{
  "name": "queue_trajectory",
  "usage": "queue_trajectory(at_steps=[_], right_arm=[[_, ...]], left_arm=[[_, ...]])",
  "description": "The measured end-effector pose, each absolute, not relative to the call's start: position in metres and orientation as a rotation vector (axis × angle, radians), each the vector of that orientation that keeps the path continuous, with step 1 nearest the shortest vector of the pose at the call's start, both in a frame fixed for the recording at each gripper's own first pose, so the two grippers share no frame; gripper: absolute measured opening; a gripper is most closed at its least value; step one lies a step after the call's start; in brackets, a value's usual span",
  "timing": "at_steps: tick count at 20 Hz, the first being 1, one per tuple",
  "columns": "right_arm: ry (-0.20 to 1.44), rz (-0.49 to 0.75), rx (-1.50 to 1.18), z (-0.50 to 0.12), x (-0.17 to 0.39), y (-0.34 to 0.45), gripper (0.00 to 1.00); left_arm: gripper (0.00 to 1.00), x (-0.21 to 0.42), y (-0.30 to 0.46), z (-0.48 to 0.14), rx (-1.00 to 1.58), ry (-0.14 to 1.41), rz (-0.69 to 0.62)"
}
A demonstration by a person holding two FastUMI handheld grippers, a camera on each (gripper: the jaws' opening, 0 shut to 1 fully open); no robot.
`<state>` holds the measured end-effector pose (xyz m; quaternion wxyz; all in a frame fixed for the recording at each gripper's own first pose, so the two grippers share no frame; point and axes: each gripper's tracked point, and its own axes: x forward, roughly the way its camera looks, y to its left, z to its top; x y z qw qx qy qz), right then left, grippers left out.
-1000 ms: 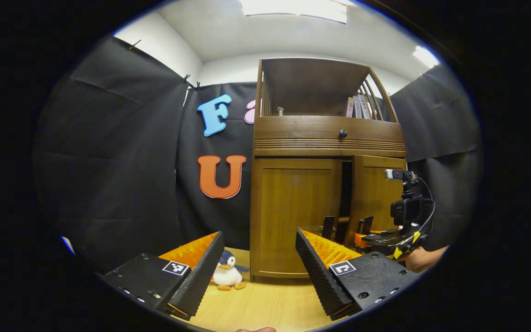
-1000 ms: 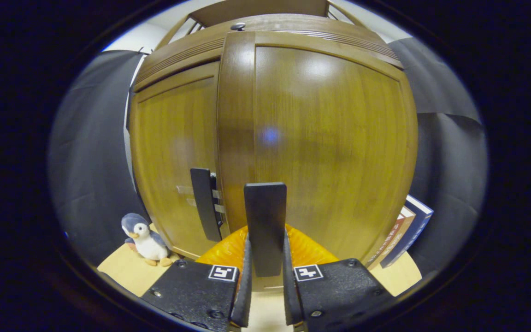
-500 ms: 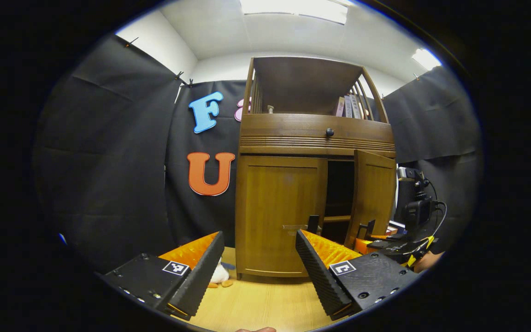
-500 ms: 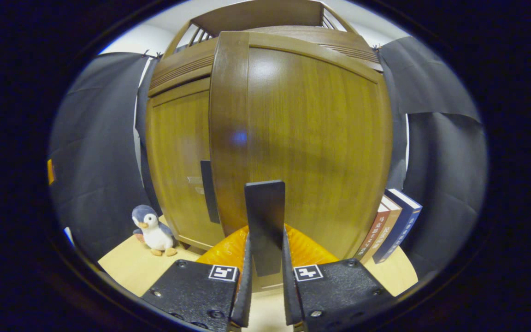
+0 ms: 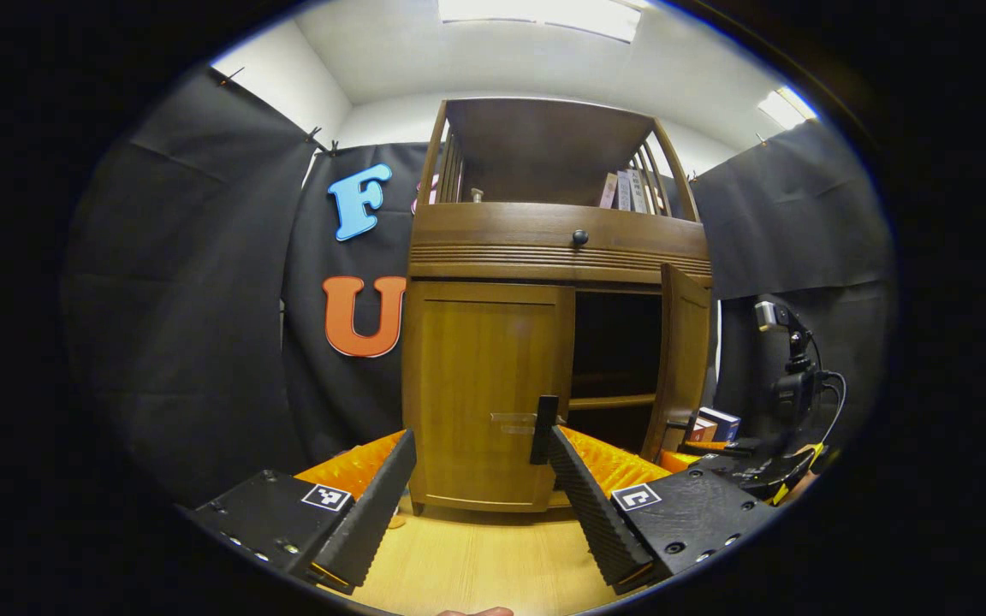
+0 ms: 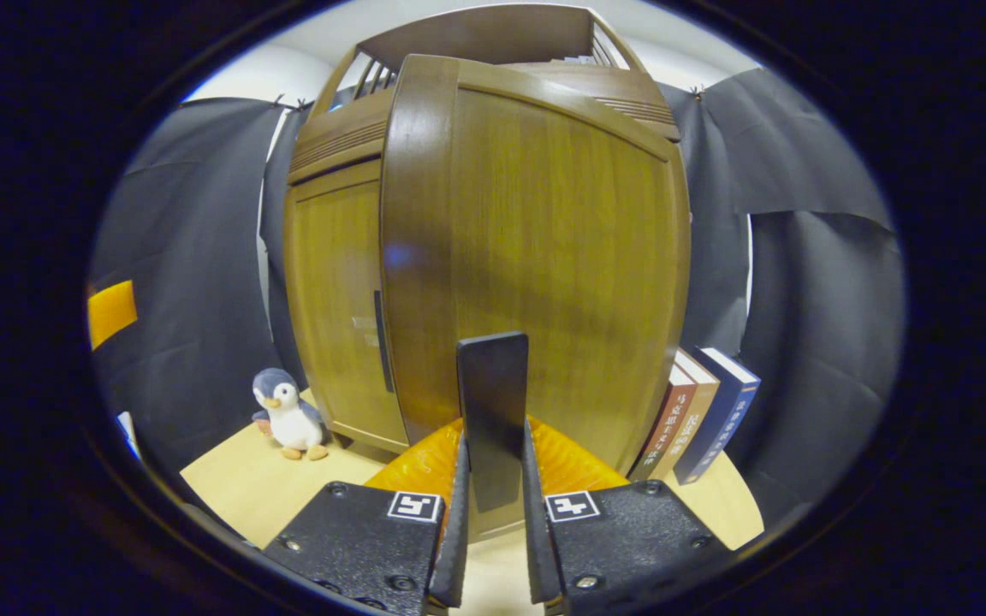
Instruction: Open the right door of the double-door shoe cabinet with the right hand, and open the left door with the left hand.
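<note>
The wooden shoe cabinet (image 5: 557,248) stands ahead in the left gripper view. Its left door (image 5: 489,385) is closed, with a dark upright handle (image 5: 542,429) at its inner edge. My left gripper (image 5: 481,438) is open and short of that handle, touching nothing. The right door (image 5: 688,351) is swung out, baring a dark inside with a shelf board (image 5: 613,400). In the right gripper view the right door (image 6: 544,248) is close in front, and my right gripper (image 6: 493,441) is shut on its upright handle (image 6: 493,385). The left door (image 6: 335,299) lies to the left.
A plush penguin (image 6: 288,415) sits on the light wood floor (image 6: 236,479) left of the cabinet. Several books (image 6: 703,415) lean beside the cabinet's right side. Black cloth walls close in all round. The right gripper's camera rig (image 5: 788,389) stands right of the open door.
The right door has swung further out with my right gripper holding its handle. My left gripper has come nearer the left door's handle, and its finger now hides the penguin.
</note>
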<state>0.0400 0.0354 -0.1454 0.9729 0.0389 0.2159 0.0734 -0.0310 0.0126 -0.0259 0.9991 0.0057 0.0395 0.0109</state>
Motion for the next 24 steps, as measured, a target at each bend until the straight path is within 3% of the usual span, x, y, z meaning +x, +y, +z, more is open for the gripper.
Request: queue_trajectory(at_steps=[16,24], right_arm=[[0.465,0.119,0.12,-0.156,-0.01,-0.027,0.31],[0.444,-0.049,0.112,-0.147,-0.026,-0.087,0.28]], left_arm=[[0.95,-0.015,-0.058,-0.03,0.014,0.112,-0.1],[0.95,-0.008,-0.082,-0.034,0.003,0.138,-0.151]])
